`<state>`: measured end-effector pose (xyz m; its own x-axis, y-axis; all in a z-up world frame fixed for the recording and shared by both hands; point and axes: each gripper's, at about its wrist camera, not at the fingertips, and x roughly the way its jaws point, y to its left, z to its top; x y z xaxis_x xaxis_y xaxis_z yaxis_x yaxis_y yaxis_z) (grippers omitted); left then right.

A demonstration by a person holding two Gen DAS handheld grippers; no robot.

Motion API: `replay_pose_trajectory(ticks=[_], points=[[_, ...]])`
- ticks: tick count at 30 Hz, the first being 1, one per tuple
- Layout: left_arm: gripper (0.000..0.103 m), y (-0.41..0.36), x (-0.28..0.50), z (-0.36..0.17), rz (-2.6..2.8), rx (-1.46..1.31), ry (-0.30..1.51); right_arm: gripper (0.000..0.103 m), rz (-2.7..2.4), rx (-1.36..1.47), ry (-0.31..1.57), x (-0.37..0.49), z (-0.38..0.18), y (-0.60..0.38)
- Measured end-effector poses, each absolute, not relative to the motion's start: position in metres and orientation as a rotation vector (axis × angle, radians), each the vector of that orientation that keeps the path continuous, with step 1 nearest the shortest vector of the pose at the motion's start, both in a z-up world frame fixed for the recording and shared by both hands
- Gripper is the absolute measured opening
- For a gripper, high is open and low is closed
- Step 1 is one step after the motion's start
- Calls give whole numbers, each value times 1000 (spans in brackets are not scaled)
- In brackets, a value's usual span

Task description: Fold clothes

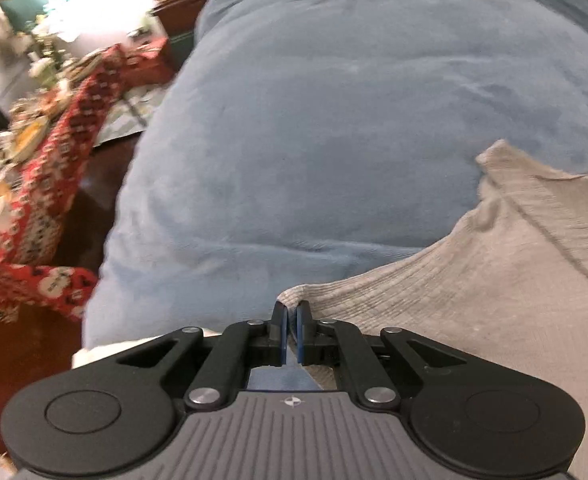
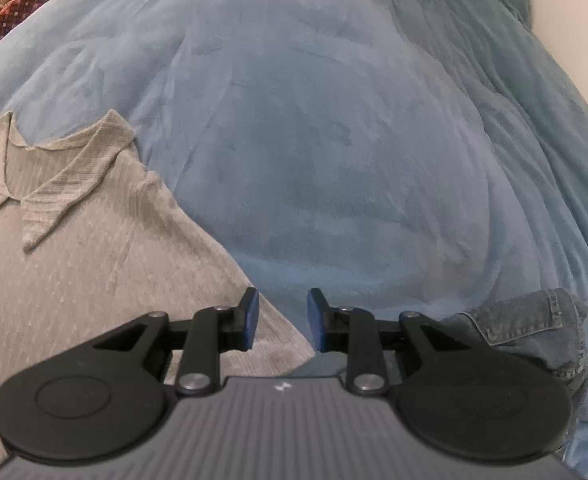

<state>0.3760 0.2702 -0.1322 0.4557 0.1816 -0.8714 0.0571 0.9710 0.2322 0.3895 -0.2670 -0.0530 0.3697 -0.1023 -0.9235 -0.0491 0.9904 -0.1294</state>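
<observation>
A grey ribbed collared shirt (image 1: 474, 280) lies flat on a blue blanket (image 1: 314, 140), collar away from me. My left gripper (image 1: 291, 310) is shut on the shirt's left sleeve edge, pinching a small fold of grey fabric between its blue pads. In the right wrist view the shirt (image 2: 73, 260) fills the left side, and its right sleeve runs diagonally under my right gripper (image 2: 281, 304). The right gripper is open, its left finger over the sleeve edge and its right finger over the blanket (image 2: 334, 140).
A crumpled pair of blue jeans (image 2: 534, 332) lies on the blanket just right of my right gripper. A cluttered surface with a red patterned cloth (image 1: 41, 184) stands beside the bed's left edge. A pale wall (image 2: 574, 40) borders the bed at the far right.
</observation>
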Motion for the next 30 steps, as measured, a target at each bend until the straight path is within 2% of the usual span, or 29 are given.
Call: replay_pose_trajectory(ticks=[5, 9, 13, 16, 19, 30], points=[[5, 275, 365, -131, 188, 179, 1080, 29, -19, -152, 1193, 389, -57, -264], [6, 265, 369, -157, 189, 168, 1173, 29, -25, -129, 1202, 391, -63, -268], [14, 250, 379, -169, 174, 287, 1179, 30, -23, -110, 1186, 394, -63, -268], [15, 253, 384, -166, 173, 273, 1181, 30, 17, -95, 1158, 400, -61, -265], [28, 257, 387, -156, 181, 230, 1159, 30, 90, -92, 1131, 418, -61, -255], [29, 224, 412, -128, 30, 252, 1073, 28, 259, -74, 1124, 486, -91, -215]])
